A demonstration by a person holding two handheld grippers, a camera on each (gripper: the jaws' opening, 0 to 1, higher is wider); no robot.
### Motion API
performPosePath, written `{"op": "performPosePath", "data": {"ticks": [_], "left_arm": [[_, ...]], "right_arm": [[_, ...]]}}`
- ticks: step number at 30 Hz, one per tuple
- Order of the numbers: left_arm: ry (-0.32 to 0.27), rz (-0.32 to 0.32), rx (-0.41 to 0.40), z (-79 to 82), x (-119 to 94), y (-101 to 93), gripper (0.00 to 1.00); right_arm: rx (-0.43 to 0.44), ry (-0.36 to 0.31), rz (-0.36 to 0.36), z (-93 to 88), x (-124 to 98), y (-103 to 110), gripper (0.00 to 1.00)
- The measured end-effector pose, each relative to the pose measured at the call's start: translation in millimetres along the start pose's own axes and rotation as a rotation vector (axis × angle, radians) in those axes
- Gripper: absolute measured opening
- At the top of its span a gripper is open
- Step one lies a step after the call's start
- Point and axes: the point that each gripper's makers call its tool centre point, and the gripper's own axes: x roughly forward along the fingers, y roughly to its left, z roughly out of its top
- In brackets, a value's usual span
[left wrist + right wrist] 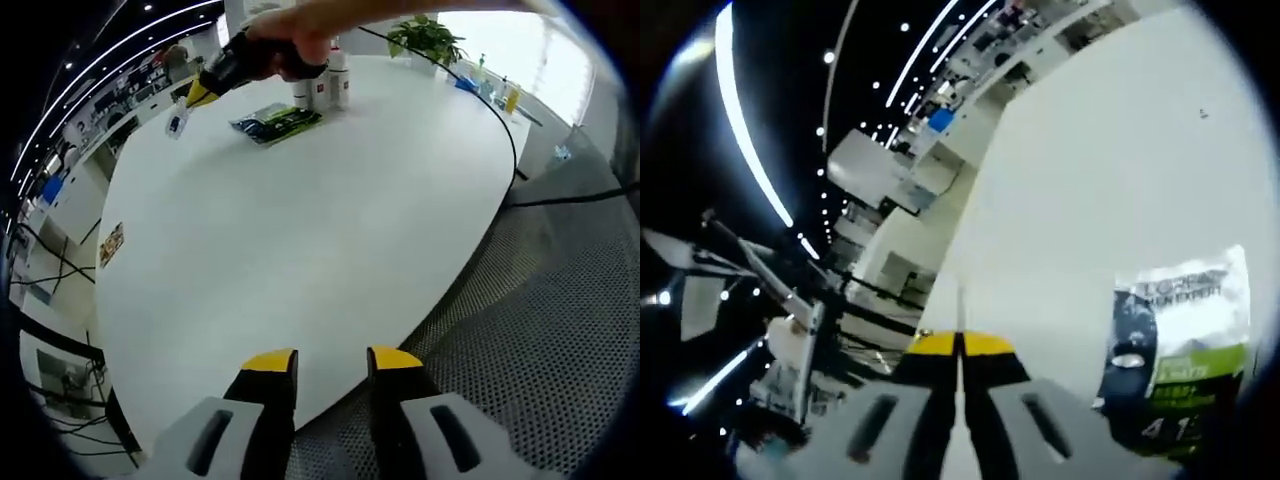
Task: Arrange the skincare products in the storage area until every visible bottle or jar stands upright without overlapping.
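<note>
Three white bottles (322, 90) with red marks stand upright together at the far side of the white table (300, 260). A dark and green sachet pack (275, 122) lies flat in front of them; in the right gripper view the same pack (1180, 345) reads "Men Expert". A person's hand holds my right gripper (197, 97) above the table, left of the pack. It is shut on a small thin sachet (178, 122), which appears edge-on as a thin sliver (960, 305) above the closed yellow tips (960, 345). My left gripper (332, 360) hangs open at the table's near edge, holding nothing.
A black cable (500, 110) runs across the table's right side and down to the perforated grey floor (540, 330). A potted plant (425, 40) and small items stand at the far right. Shelves and desks (90, 130) line the room on the left.
</note>
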Motion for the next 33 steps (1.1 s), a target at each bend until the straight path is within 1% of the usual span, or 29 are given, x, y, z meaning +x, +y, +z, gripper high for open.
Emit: {"op": "performPosePath", "data": {"ticks": [5, 8, 12, 14, 17, 23, 26, 29, 31, 33], "left_arm": [[0.003, -0.002, 0.0, -0.9, 0, 0.1, 0.27], [0.006, -0.002, 0.002, -1.8, 0, 0.3, 0.27], [0.01, -0.004, 0.007, -2.8, 1, -0.1, 0.26], [0.012, -0.006, 0.009, -3.3, 1, -0.4, 0.26], [0.013, -0.005, 0.009, -3.6, 1, -0.3, 0.26], [0.019, -0.009, 0.02, -4.9, 2, -1.2, 0.25], [0.019, -0.01, 0.02, -5.0, 2, -1.1, 0.25], [0.021, -0.01, 0.021, -5.3, 2, -1.1, 0.25], [0.022, -0.009, 0.022, -5.5, 2, -1.1, 0.25], [0.028, -0.011, 0.023, -6.6, 3, -1.6, 0.25]], "right_arm": [[0.078, -0.025, -0.051, -9.6, 0, -21, 0.0], [0.056, -0.023, -0.071, -16.0, 0, -24, 0.0], [0.046, -0.04, -0.109, -14.6, 0, -32, 0.0], [0.025, -0.052, -0.147, -13.5, -1, -39, 0.0], [0.006, -0.058, -0.181, -14.6, -1, -44, 0.0], [0.029, -0.068, -0.228, -14.0, -2, -52, 0.0], [0.011, -0.068, -0.263, -13.3, -5, -59, 0.0], [0.019, -0.073, -0.274, -12.2, -6, -61, 0.0], [-0.008, -0.072, -0.29, -11.1, -8, -63, 0.0], [-0.01, -0.072, -0.294, -11.3, -8, -64, 0.01]]}}
